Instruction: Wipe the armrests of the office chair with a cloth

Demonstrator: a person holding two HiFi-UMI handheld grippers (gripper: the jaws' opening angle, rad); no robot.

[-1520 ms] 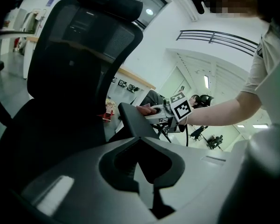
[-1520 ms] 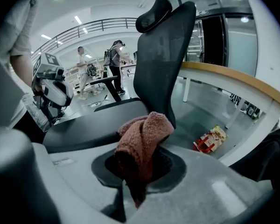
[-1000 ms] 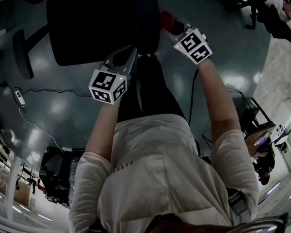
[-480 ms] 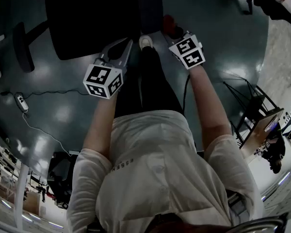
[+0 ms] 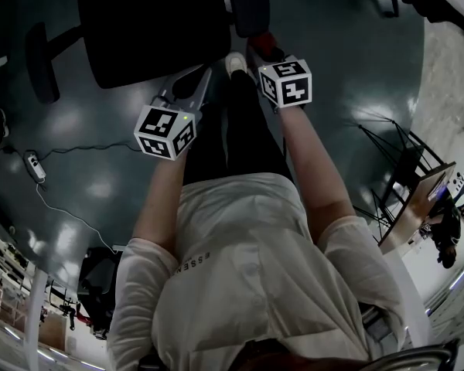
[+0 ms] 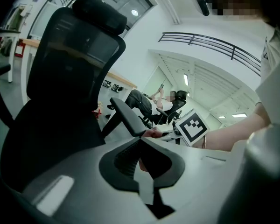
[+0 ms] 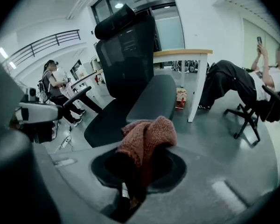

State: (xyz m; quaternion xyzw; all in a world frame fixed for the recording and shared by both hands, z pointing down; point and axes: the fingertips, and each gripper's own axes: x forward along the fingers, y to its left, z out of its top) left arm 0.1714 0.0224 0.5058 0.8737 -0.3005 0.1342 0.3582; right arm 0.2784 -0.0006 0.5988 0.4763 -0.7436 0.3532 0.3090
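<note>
Right gripper [image 7: 133, 178]: jaws clamped on a reddish knitted cloth [image 7: 147, 134], which bunches over them and hides their tips. The cloth sits just short of the office chair's [image 5: 147, 29] near armrest [image 7: 151, 97]; contact cannot be confirmed. From the head view only a red scrap shows beside the marker cube. Left gripper [image 6: 141, 141]: jaws together, nothing between them, aimed at that same armrest. The chair's far armrest [image 5: 39, 60] stands well apart. The backrest is cut off at the head view's top edge.
</note>
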